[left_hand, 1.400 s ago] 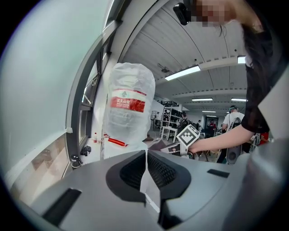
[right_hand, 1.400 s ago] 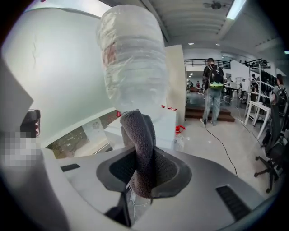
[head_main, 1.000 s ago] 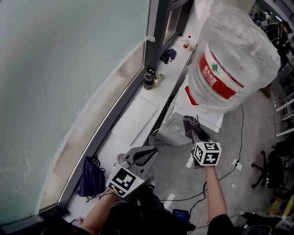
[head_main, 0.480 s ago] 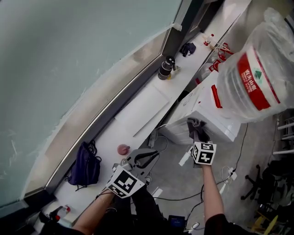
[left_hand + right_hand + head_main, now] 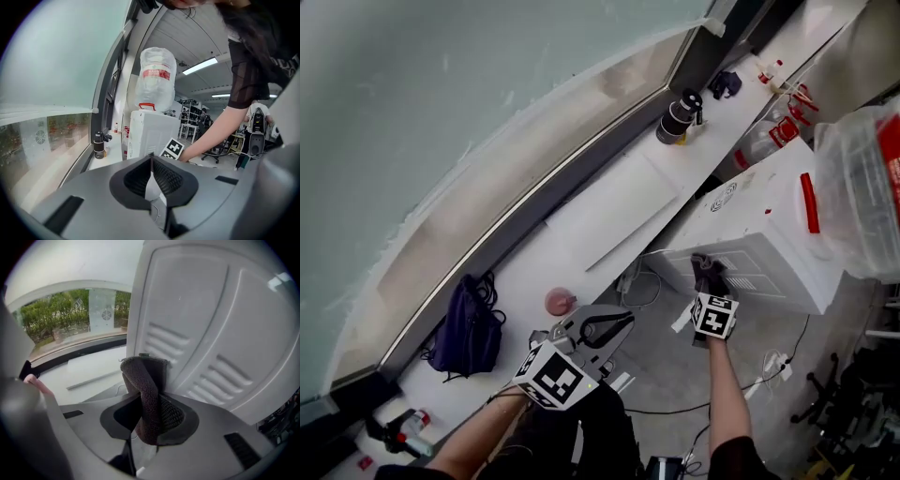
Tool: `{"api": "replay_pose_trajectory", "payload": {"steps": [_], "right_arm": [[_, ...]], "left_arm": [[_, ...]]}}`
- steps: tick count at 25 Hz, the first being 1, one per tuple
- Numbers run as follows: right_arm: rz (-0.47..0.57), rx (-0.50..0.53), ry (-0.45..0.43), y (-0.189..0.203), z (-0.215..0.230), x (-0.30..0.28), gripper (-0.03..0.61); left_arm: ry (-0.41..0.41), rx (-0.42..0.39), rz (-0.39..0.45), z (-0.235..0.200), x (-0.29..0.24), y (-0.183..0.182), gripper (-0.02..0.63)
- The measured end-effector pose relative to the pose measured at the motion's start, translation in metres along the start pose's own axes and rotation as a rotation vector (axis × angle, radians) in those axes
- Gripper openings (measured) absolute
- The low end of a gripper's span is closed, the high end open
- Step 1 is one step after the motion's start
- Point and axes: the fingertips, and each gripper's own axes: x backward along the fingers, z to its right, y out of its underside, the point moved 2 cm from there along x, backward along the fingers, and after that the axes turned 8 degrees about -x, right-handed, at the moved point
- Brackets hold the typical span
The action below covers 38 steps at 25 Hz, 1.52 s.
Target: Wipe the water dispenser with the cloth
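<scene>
My right tongs (image 5: 149, 414) are clamped on the dark cloth (image 5: 144, 380). Its folded top stands just ahead of the tips, against or nearly against the slatted side panel of the white water dispenser (image 5: 211, 315). My left tongs (image 5: 151, 174) are pressed together on nothing, held low and well off to the side. The risk I see is that the slats snag the cloth and drag it out of my grip. A hard push could also rock the dispenser, which carries a big plastic-wrapped bottle (image 5: 867, 178) above the tongs. I cannot tell how much water it holds.
</scene>
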Motion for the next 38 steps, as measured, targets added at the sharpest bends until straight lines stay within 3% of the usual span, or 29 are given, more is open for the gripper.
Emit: {"api": "replay_pose_trajectory", "payload": {"steps": [8,14,21,26,31,38], "right_arm": [[-0.105,-0.050,0.024,0.071,-0.018,-0.085,0.098],[-0.167,-0.123,0.031,0.102,-0.012,-0.096,0.097],[-0.033,0.031,-0.124,0.042,-0.003,0.002,0.097],[0.084,0.035,-0.193,-0.019,0.027,0.092,0.097],[0.189,0.075,-0.176,-0.073,0.063,0.175,0.097],[0.329,0.162,-0.120,-0.133,0.093,0.248,0.097]], "left_arm": [[-0.007,0.028,0.006,-0.011,-0.029,0.042,0.025],[0.012,0.035,-0.030,-0.008,-0.042,0.052,0.026],[0.052,0.030,-0.039,0.008,-0.052,0.020,0.026],[0.088,0.009,-0.041,0.025,-0.061,-0.009,0.026],[0.134,-0.033,-0.046,0.049,-0.067,-0.037,0.026],[0.124,-0.034,-0.017,0.060,-0.072,-0.066,0.026]]}}
